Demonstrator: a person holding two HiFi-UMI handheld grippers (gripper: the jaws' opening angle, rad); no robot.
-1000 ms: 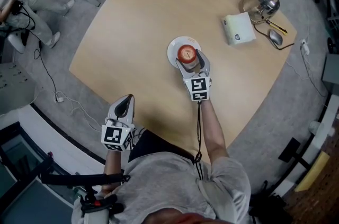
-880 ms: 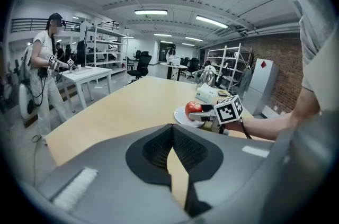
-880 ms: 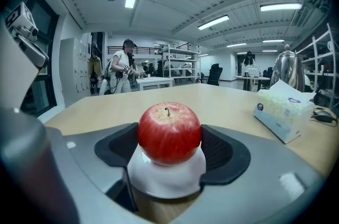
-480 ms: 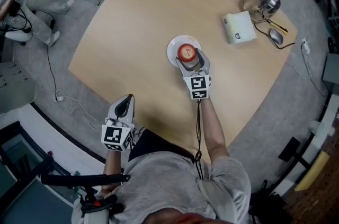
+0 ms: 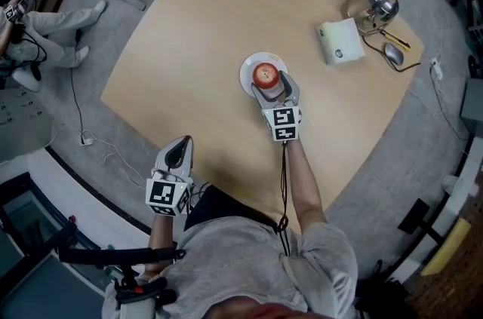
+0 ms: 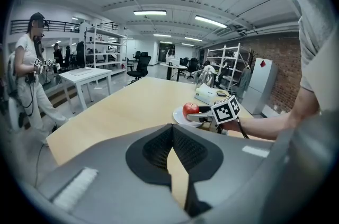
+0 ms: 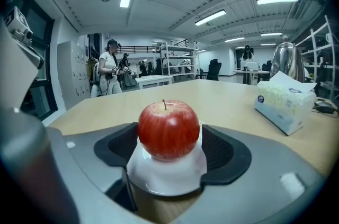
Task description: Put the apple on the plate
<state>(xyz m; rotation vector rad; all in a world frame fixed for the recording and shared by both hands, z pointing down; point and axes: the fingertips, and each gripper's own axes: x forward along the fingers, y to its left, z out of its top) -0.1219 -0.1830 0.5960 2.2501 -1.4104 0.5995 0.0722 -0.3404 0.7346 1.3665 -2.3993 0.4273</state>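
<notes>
Sitting on the plate (image 5: 247, 72) near the middle of the bench (image 5: 219, 8), the apple (image 5: 266, 74) is red and upright in the head view. The right gripper (image 5: 273, 87) reaches in from the near side with one of its jaws on each side of the apple. The left gripper (image 5: 179, 148) is well apart from it to the near left, at the bench's near edge and pointing far. A tissue box (image 5: 339, 41) lies to the far right of the plate, with a kettle (image 5: 375, 2) just beyond it.

In the left gripper view, the left jaws are pressed together at their tips, leaving only a thin wedge of bench visible lower down between the pads. Nothing is held between them. Past the tips, to the right, the apple shows on the plate with the right gripper's jaws around it.

In the right gripper view, the apple fills the space between the right jaws, stem up, with its base resting on the plate. The left pad (image 7: 119, 146) meets the apple's side. The right pad sits tight beside the other side, with at most a sliver of white plate showing between them. The jaws are spread only to the apple's width and pinch it. The plate's near rim lies between the jaw bases, and the tissue box stands on the bench to the right.
</notes>
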